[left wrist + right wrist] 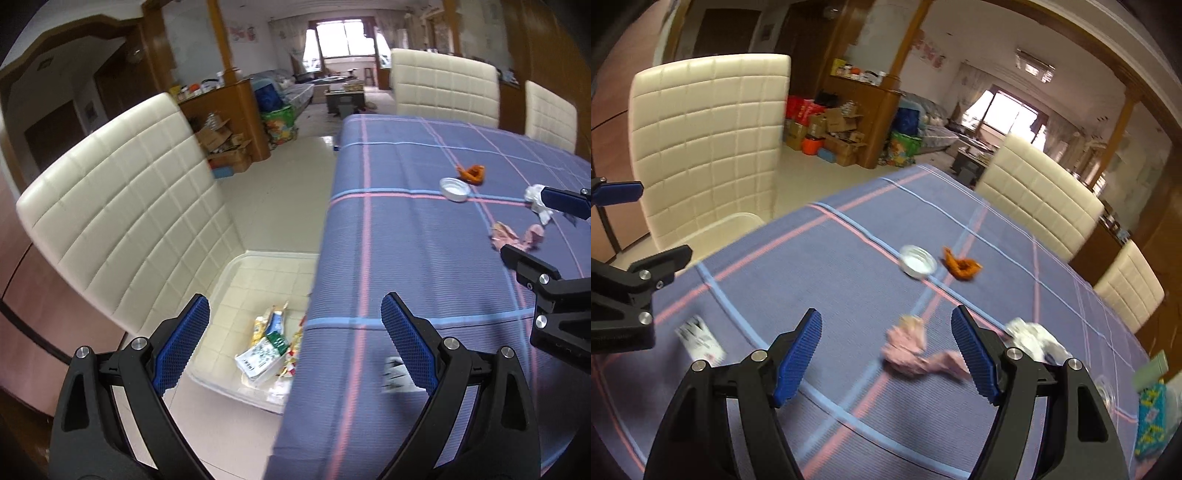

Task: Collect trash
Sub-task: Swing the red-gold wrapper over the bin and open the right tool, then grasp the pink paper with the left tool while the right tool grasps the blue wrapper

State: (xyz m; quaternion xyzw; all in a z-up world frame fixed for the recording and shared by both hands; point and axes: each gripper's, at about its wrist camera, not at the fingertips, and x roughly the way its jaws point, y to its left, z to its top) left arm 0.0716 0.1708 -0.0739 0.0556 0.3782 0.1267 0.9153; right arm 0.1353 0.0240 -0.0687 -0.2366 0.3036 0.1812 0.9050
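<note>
Hovering above: both grippers hang over the table edge, angled downward, each with nothing between its pads.
Left gripper [295, 343]: jaws spread wide, empty; it sits over the table's near-left edge, one blue pad above the chair seat, the other above the cloth.
Right gripper [886, 350]: jaws spread wide and empty, poised above the pink scrap without touching it.
Table [424, 266]: covered by a blue-grey cloth with pink and pale blue stripes.
Clear bin [236, 269]: a shallow transparent tray resting on the seat of the cream chair [122, 206], just beside the table edge.
Collected trash [266, 350]: crumpled wrappers and a small green-and-white carton lying inside the bin, partly hidden by the hanging cloth.
Pink scrap [912, 350]: crumpled pink paper on the cloth, lying between the lines of the right gripper's fingers.
White tissue [1034, 338]: a crumpled wad just beyond the right gripper's outer finger.
White cap [918, 260]: a round lid lying open side up near the table's middle.
Orange peel [962, 264]: a curled piece just beside the cap.
White packet [700, 338]: a small printed wrapper, blurred, near the table's edge between the two grippers.
Far chairs [1038, 195]: cream padded backs along the opposite side.
</note>
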